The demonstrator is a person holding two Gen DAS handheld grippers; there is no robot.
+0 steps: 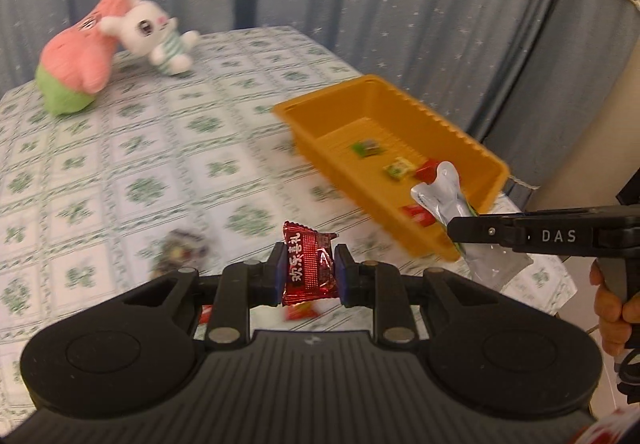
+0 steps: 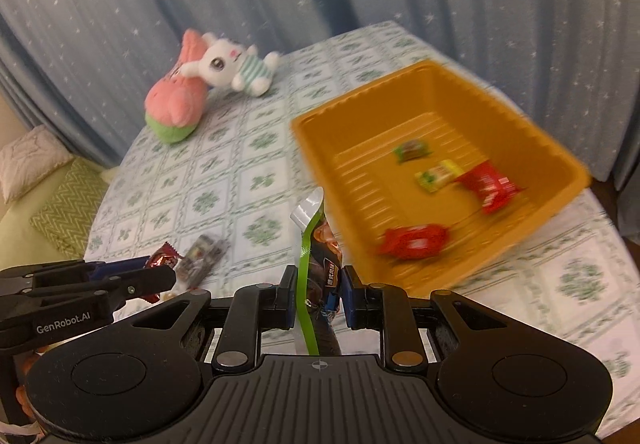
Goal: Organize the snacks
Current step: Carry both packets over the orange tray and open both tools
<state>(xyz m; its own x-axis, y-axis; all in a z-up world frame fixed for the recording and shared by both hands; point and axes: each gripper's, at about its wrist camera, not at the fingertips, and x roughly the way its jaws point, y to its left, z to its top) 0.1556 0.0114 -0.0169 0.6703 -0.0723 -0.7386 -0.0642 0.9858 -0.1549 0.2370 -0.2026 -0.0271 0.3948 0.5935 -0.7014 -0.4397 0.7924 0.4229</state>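
A red candy [image 1: 308, 264] is clamped in the left hand-held gripper [image 1: 308, 268]; a pouch [image 2: 318, 276] is clamped in the right hand-held gripper [image 2: 318, 300], its print seen only from the right wrist. Beyond, on the tabletop [image 1: 140, 172], four snacks are held in the tray [image 2: 320, 140].

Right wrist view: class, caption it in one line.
Right gripper carries a green-edged snack pouch toward the orange tray holding four snacks.

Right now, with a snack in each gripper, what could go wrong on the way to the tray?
The right gripper pinches the tall packet low, so it may swing or slip. The left gripper holds the red candy close to the right; they could bump over the tray. The dark packet left on the table could be missed.
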